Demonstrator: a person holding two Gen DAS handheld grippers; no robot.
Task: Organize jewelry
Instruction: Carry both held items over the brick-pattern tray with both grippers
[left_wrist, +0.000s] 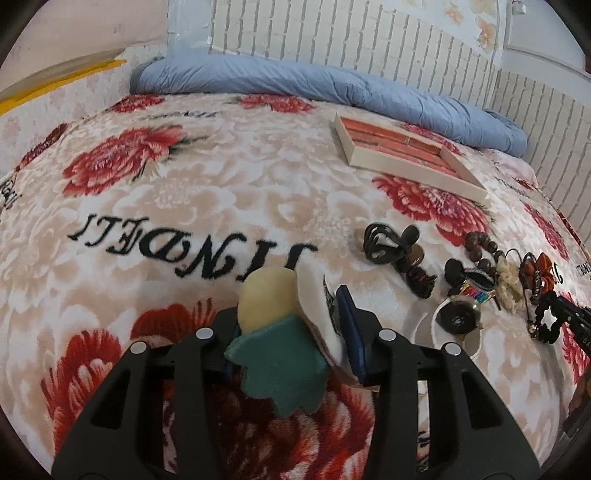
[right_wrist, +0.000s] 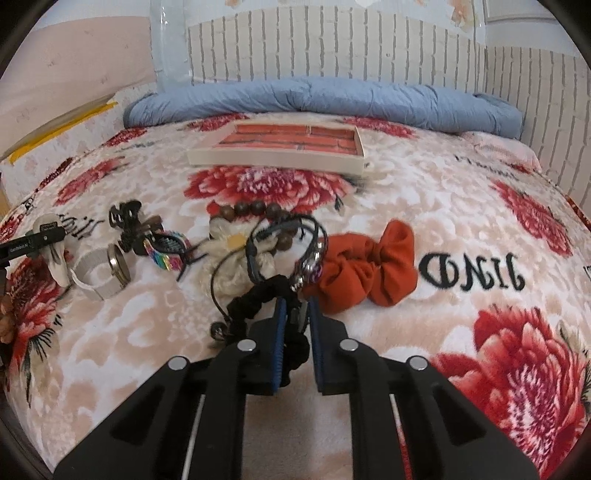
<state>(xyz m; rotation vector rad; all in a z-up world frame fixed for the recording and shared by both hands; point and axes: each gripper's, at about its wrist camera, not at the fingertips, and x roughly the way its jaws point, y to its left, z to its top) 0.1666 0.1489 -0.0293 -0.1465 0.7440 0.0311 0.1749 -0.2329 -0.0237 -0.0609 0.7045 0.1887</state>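
Floral blanket (right_wrist: 461, 221) (bed), tray (right_wrist: 273, 157), orange scrunchie (right_wrist: 369, 266), watch (right_wrist: 99, 273)

The left gripper (left_wrist: 291, 325) hid the bottom of the felt doll (left_wrist: 277, 332) it held. The right gripper (right_wrist: 295, 314) covered part of the black scrunchie (right_wrist: 255, 302). The dark beaded bracelet (right_wrist: 312, 258) was too blurry to make out. The picture's left edge cut off a brown thing (right_wrist: 5, 317).

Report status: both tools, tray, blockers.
Left tool gripping a plush felt doll, yellow head, teal body. Right tool shut on a black fabric scrunchie. Cream tray with red-brick liner looks empty, path unobstructed.
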